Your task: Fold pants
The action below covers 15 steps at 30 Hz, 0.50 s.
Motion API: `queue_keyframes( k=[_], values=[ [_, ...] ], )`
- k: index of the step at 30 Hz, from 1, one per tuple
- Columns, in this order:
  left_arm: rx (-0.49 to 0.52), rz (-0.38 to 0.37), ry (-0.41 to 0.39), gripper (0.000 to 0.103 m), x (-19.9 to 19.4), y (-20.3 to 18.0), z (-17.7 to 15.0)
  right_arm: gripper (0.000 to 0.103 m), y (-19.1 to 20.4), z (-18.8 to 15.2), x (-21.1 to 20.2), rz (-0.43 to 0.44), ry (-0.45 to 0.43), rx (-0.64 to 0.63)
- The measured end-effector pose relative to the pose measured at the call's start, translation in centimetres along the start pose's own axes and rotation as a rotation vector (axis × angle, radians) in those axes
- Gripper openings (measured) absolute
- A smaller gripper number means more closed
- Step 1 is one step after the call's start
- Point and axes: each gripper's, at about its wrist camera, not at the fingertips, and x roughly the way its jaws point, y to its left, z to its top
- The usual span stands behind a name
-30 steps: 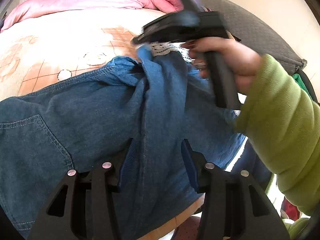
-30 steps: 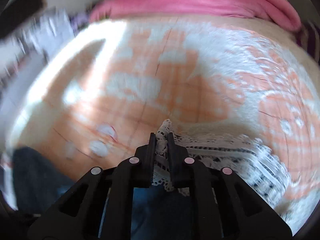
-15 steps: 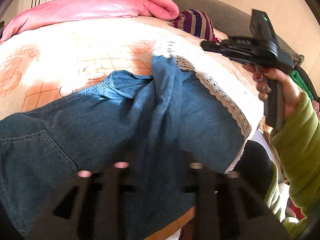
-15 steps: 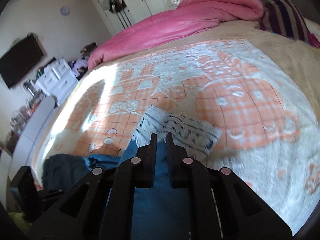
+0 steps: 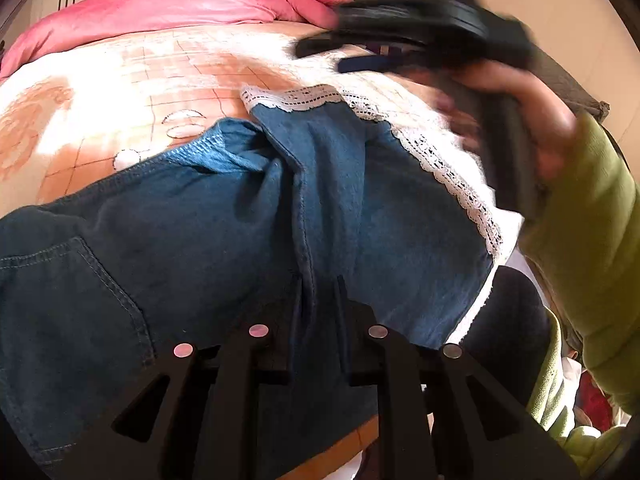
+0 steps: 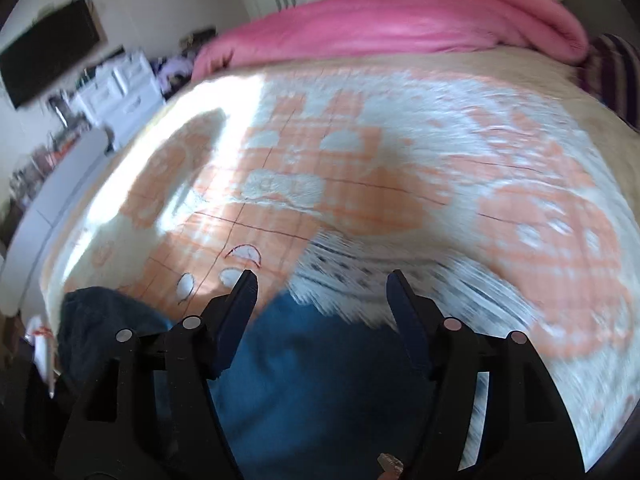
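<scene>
Blue denim pants (image 5: pixel 192 248) with a white lace hem (image 5: pixel 452 176) lie on the bed, one leg folded over the seat. My left gripper (image 5: pixel 318 284) is shut on a ridge of the denim at the fold. My right gripper (image 6: pixel 320 280) is open and empty, hovering over the lace hem (image 6: pixel 360 280) and the blue cloth (image 6: pixel 320 380). In the left wrist view the right gripper (image 5: pixel 348 58) shows blurred above the hem, held by a hand in a green sleeve.
The bed has an orange and white patterned cover (image 6: pixel 360 184). A pink duvet (image 6: pixel 400 28) lies along its far side and a striped cushion (image 6: pixel 616 68) at the far right. White drawers (image 6: pixel 116 92) stand left of the bed.
My right gripper has let go of the lace hem and opened; the leg now lies flat on the pants. My left gripper has closed on the denim fold.
</scene>
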Motion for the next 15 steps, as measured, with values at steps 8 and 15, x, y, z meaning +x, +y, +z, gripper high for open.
queue_keyframes(
  k=[8, 15],
  values=[
    [0.032, -0.017, 0.004, 0.023, 0.4, -0.7, -0.3, 0.016, 3.0, 1.2, 9.4, -0.164, 0.177, -0.141],
    [0.047, -0.024, -0.013, 0.044, 0.4, -0.7, -0.3, 0.005, -1.6, 0.0, 1.0, -0.012, -0.013, 0.02]
  ],
)
